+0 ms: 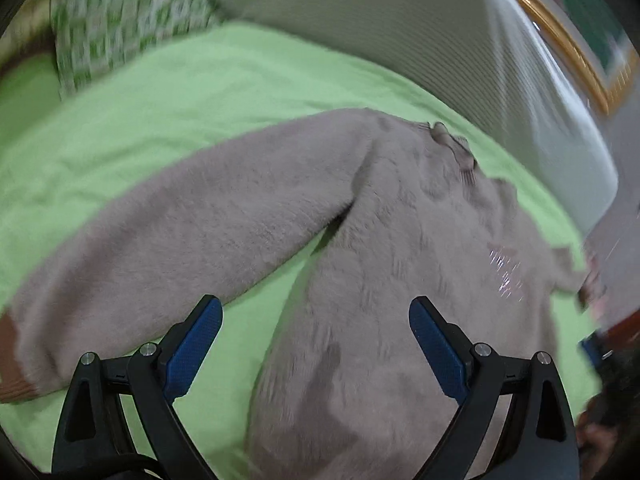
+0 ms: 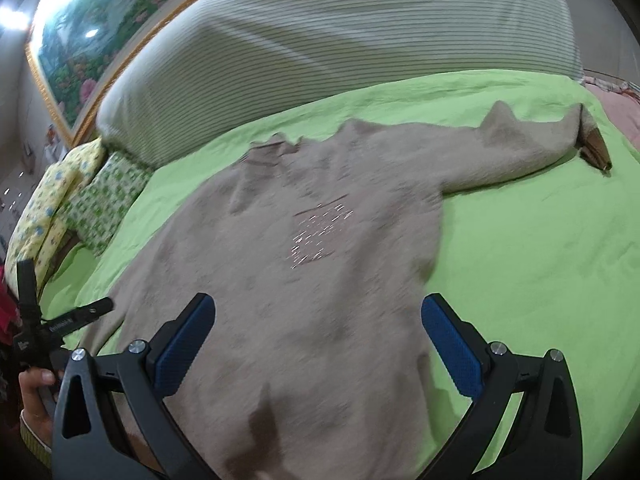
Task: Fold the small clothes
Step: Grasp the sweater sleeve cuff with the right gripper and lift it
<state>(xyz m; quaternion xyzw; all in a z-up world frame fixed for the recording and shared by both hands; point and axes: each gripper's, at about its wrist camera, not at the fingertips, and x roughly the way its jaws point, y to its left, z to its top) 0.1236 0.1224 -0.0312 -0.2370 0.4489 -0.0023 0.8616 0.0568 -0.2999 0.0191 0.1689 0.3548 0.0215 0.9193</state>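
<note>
A fuzzy beige sweater (image 1: 400,264) lies spread flat on a green bed sheet (image 1: 160,120). It has a glittery patch on its chest (image 2: 316,236) and brown cuffs (image 2: 596,148). One sleeve stretches out to the left in the left wrist view (image 1: 180,240), the other to the right in the right wrist view (image 2: 520,148). My left gripper (image 1: 316,340) is open and empty, above the sweater's side by the sleeve. My right gripper (image 2: 316,340) is open and empty over the sweater's lower body (image 2: 300,340). The left gripper also shows at the left edge of the right wrist view (image 2: 40,328).
A large striped white cushion (image 2: 320,52) lies along the back of the bed. Patterned green and yellow pillows (image 2: 80,200) sit at the left. A gold-framed painting (image 2: 100,32) hangs behind. Green sheet shows to the right of the sweater (image 2: 540,260).
</note>
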